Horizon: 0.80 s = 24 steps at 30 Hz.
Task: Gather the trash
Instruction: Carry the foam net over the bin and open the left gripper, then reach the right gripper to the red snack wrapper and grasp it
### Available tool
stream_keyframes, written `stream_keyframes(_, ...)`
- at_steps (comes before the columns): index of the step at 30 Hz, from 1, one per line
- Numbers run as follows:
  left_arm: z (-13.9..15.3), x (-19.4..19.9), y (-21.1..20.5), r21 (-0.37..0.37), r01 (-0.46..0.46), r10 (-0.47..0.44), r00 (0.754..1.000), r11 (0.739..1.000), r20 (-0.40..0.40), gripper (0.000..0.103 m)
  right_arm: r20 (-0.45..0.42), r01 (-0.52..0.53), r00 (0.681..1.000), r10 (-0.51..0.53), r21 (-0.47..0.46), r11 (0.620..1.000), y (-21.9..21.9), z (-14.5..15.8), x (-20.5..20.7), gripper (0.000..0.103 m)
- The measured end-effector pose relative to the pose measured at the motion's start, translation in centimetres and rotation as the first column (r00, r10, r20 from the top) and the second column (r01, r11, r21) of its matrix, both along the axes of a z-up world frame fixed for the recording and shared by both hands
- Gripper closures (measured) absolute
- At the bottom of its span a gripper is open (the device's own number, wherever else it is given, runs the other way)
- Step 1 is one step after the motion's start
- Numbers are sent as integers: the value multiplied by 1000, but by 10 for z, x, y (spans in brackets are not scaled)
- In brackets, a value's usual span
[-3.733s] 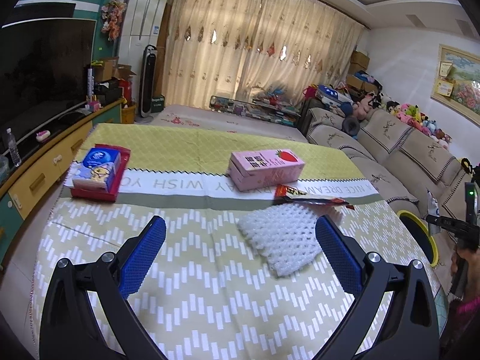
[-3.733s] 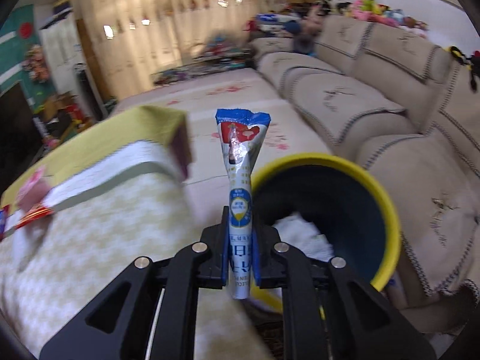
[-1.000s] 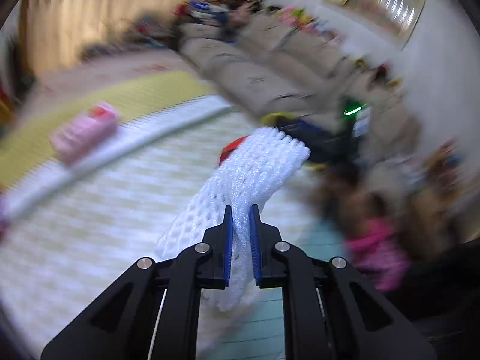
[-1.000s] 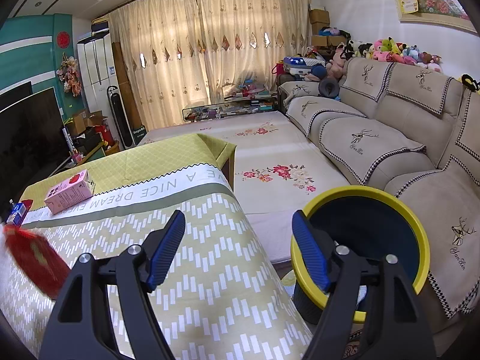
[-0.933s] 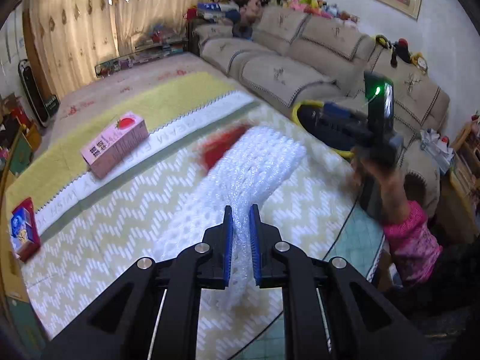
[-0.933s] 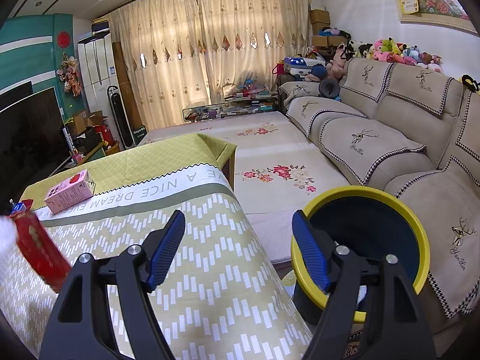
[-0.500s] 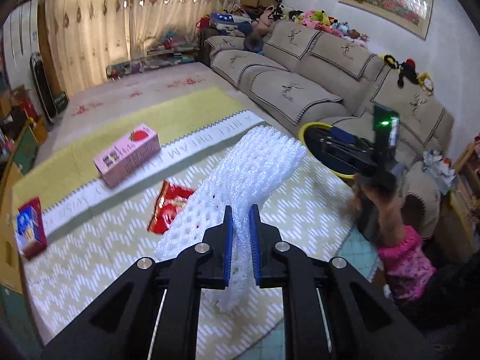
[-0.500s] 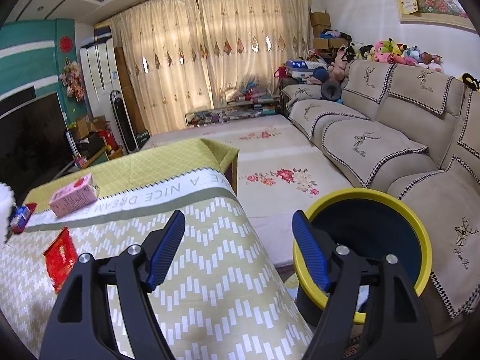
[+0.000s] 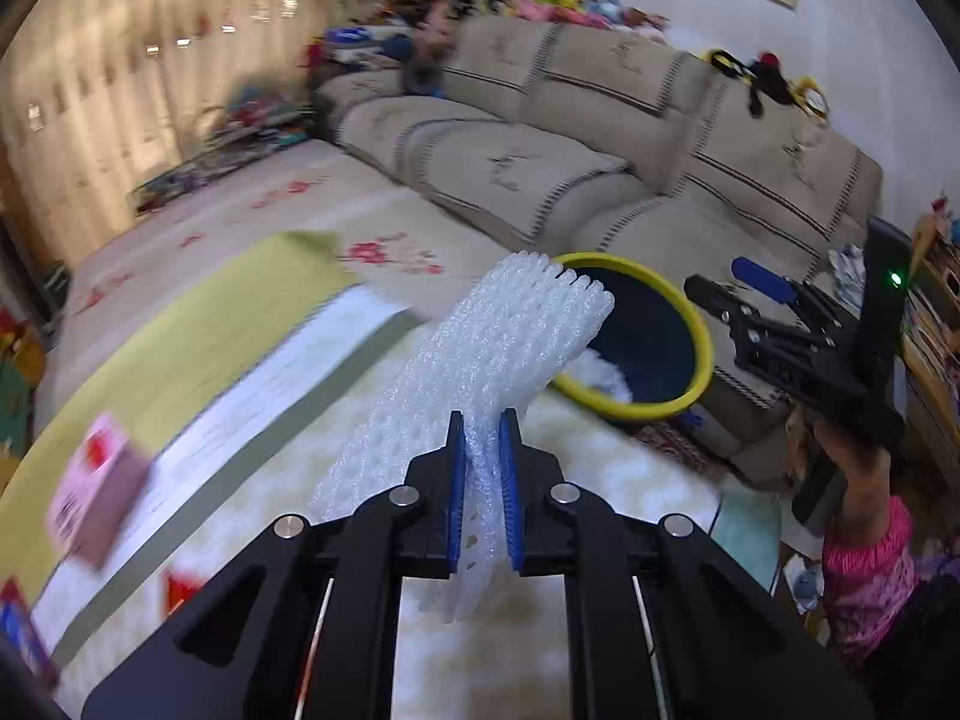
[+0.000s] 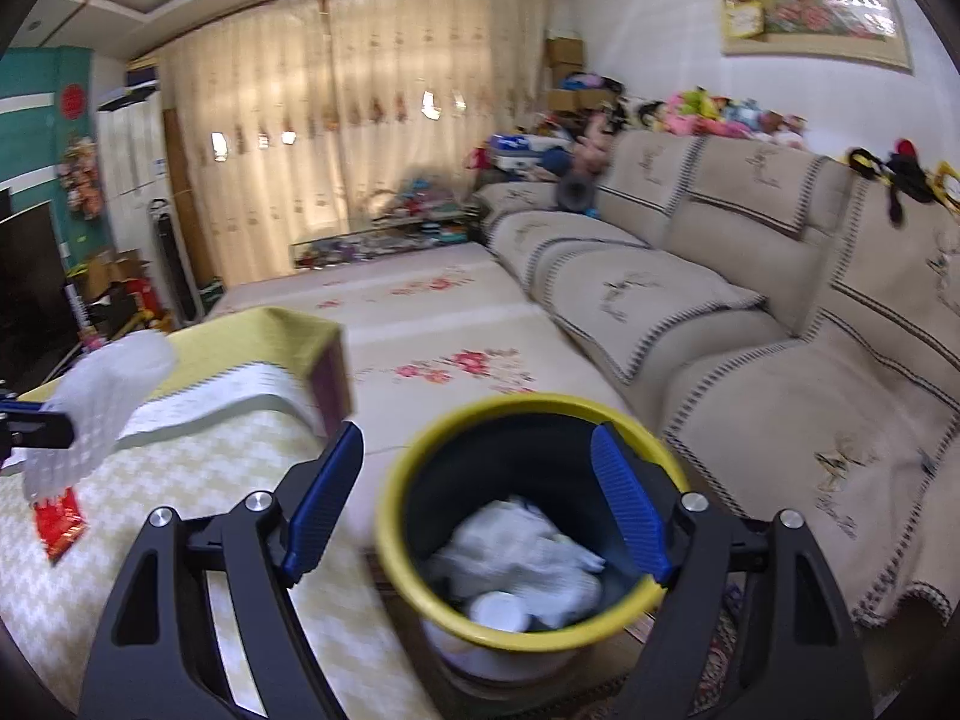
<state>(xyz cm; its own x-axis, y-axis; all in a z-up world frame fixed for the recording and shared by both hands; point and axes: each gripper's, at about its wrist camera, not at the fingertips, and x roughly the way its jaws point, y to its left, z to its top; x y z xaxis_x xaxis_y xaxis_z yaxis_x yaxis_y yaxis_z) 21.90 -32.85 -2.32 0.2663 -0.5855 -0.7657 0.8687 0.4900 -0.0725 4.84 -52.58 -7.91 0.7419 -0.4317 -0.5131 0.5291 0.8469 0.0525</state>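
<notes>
My left gripper (image 9: 478,492) is clamping a white foam mesh fruit sleeve (image 9: 480,360) between its blue pads (image 9: 457,480), the sleeve standing up and curling toward one o'clock, off the table. Beyond its tip, at about two o'clock, a dark round bin with a yellow rim (image 9: 696,324) is standing on the floor beside the beige sofa (image 9: 540,174). I am seeing my right gripper (image 9: 774,312) at three o'clock in that view, hanging near the bin.

From the right wrist camera, my right gripper (image 10: 474,504) is holding nothing, its blue fingers (image 10: 327,498) spread wide, and the yellow-rimmed bin (image 10: 390,498) is sitting straight ahead between them with white crumpled trash (image 10: 522,552) lying inside. At nine o'clock the foam sleeve (image 10: 102,396) is showing above the yellow patterned tablecloth (image 10: 180,480), where a red snack wrapper (image 10: 57,519) is lying flat.
</notes>
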Motion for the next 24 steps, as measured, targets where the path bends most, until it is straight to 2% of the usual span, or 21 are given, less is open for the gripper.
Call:
stream_keyframes(8, -35, -16, -141, 86, 133, -131, 991, 987, -22, 91, -23, 100, 995, -100, 35, 994, -50, -14, -39, 29)
stream_keyframes(12, -56, -17, -190, 123, 141, -136, 990, 982, -48, 89, -29, 136, 990, -135, 46, 990, -66, -18, -51, 29)
stream_keyframes(14, -67, -15, -211, 135, 129, -122, 991, 982, -56, 78, -34, 151, 988, -149, 52, 987, -72, -20, -54, 29)
stream_keyframes(16, -76, -10, -223, 140, 105, -97, 994, 985, -59, 31, -37, 161, 987, -159, 56, 985, -75, -21, -56, 29)
stream_keyframes(17, -77, -8, -226, 132, 93, -86, 995, 987, -56, 27, -41, 165, 986, -162, 60, 985, -76, -22, -56, 29)
stream_keyframes(20, -68, -6, -218, 83, 58, -54, 997, 995, -58, 27, -50, 160, 986, -157, 62, 985, -73, -24, -56, 29)
stream_keyframes(22, -55, -4, -190, 44, 39, -37, 998, 998, -42, 25, -53, 148, 988, -144, 61, 987, -69, -23, -52, 29)
stream_keyframes(24, -35, -8, -155, -13, 4, -4, 1000, 1000, 20, 20, -51, 134, 990, -131, 63, 989, -65, -23, -48, 29)
